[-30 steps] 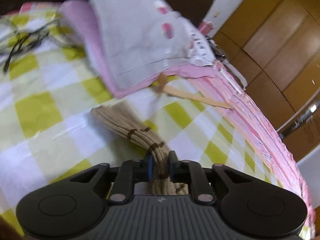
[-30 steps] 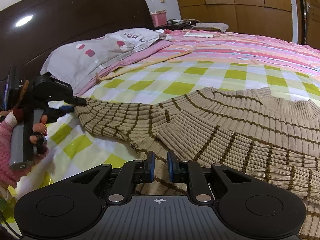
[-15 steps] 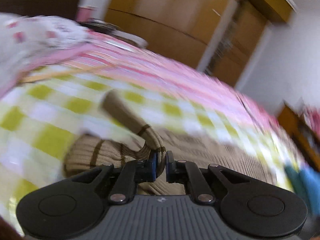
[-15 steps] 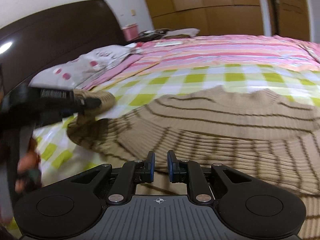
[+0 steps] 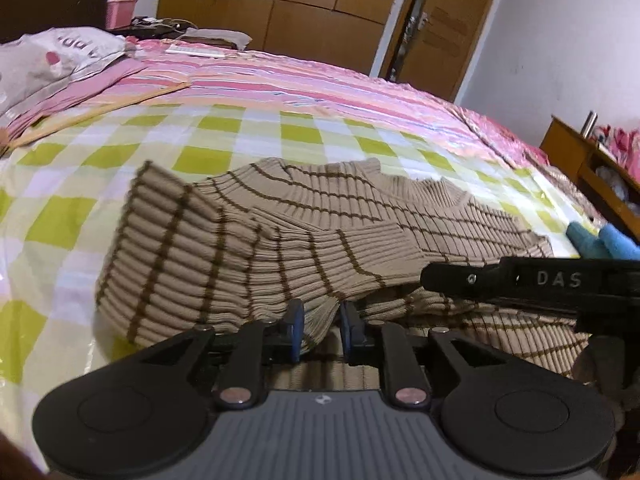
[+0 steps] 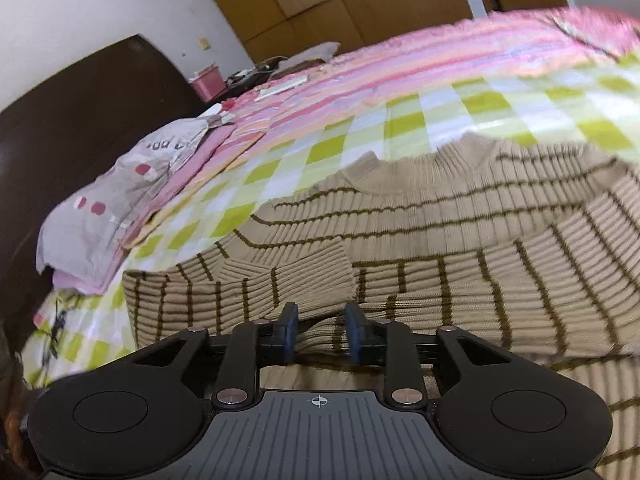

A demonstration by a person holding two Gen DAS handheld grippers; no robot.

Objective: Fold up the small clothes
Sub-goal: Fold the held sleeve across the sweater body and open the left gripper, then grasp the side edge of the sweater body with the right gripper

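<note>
Left gripper point(image 5: 320, 326) first: its blue pads have just been opening, the cuff end of the folded sleeve point(image 5: 224, 268) lies loosely between them, and they no longer seem to press it. I'd call it let go, because the sleeve now lies across the body where the fold wants it. Right gripper point(image 6: 320, 330) has its jaws parted too, just been widening, hovering at the knit with fabric in the gap but nothing pinched.

Outward, the beige ribbed sweater with thin brown stripes point(image 5: 360, 216) lies on the green-and-white checked bedsheet point(image 5: 240, 132), collar toward the far pink striped quilt point(image 5: 320, 84).

The left wrist view catches the right gripper's black finger crossing over the sweater, plus blue cloth point(image 5: 600, 240) at the bed's edge. The right wrist view misses those, but shows the grey pillow point(image 6: 120, 200) against the dark headboard point(image 6: 80, 112).
</note>
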